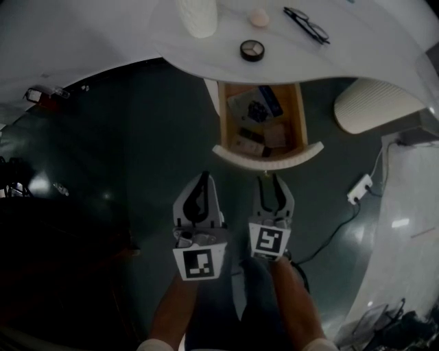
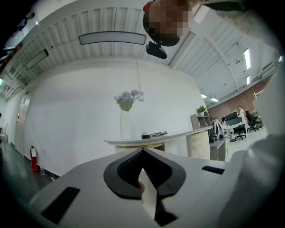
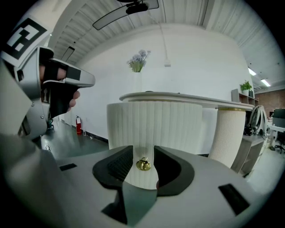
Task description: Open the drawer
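Under the desk (image 1: 103, 41), the drawer (image 1: 269, 160) stands open, packet (image 1: 255, 104) print unreadable.

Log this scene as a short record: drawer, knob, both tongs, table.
drawer: pulled out from under the table, items inside
knob: gold, on the drawer front, between the right tongs' jaws, touching neither pad
left tongs: shut, empty
right tongs: open, at the drawer front
table: white; holds vase, glasses, round tin
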